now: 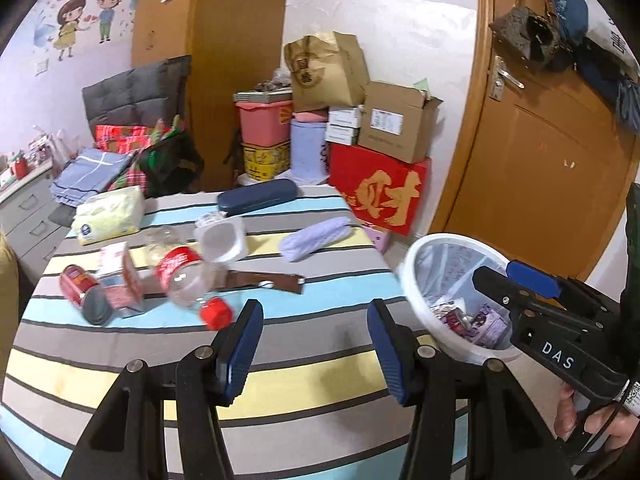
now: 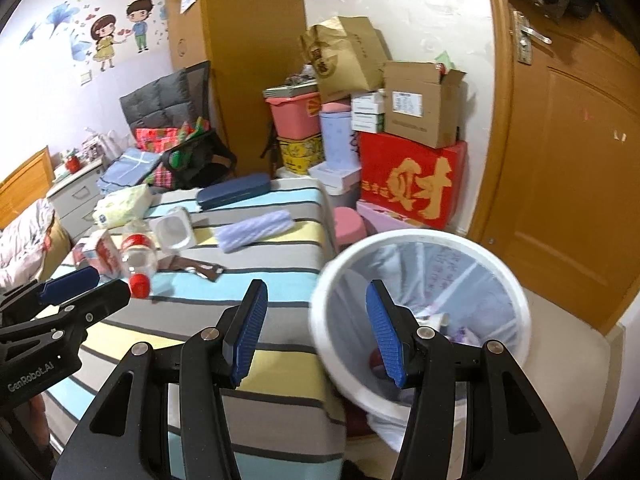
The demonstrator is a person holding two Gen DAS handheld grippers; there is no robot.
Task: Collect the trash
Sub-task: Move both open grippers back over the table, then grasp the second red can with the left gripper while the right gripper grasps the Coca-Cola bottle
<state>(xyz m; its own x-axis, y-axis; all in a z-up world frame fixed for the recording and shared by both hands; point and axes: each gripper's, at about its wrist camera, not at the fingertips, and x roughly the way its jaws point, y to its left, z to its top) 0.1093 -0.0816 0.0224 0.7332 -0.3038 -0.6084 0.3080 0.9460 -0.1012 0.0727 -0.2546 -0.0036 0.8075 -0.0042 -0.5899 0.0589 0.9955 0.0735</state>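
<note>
Left wrist view carried the clearest writing: "DAS" in white letters on the body of the right gripper [image 1: 516,280], which reached in over the white trash bin [image 1: 416,264], a hand [image 1: 596,416] gripping its handle at the lower right. A large gold character, 财, covered the red box [image 1: 380,192] stacked by the wall, and the brown paper bag [image 1: 324,68] above it bore a round printed seal too small to read. The left gripper [image 1: 316,344] hung over the striped bedcover [image 1: 304,392], its blue pads apart with nothing between them.

On the bed lay the trash: a red can [image 1: 80,284], a red-and-white carton [image 1: 120,276], a clear bottle with a red label [image 1: 184,276], its red cap [image 1: 216,312] and a white plastic cup [image 1: 224,240]. Their labels were too blurred to read.

Only the right wrist view showed "GenRobot.AI" on the left gripper's body [image 2: 60,292], the pink stool [image 2: 348,224] beside the bin and the floor by the wooden door [image 2: 568,184]. There the right gripper [image 2: 316,332] stood with fingers apart and empty, one over the bedcover, the other over the bin's mouth. Wrappers lay in the lined bin.
</note>
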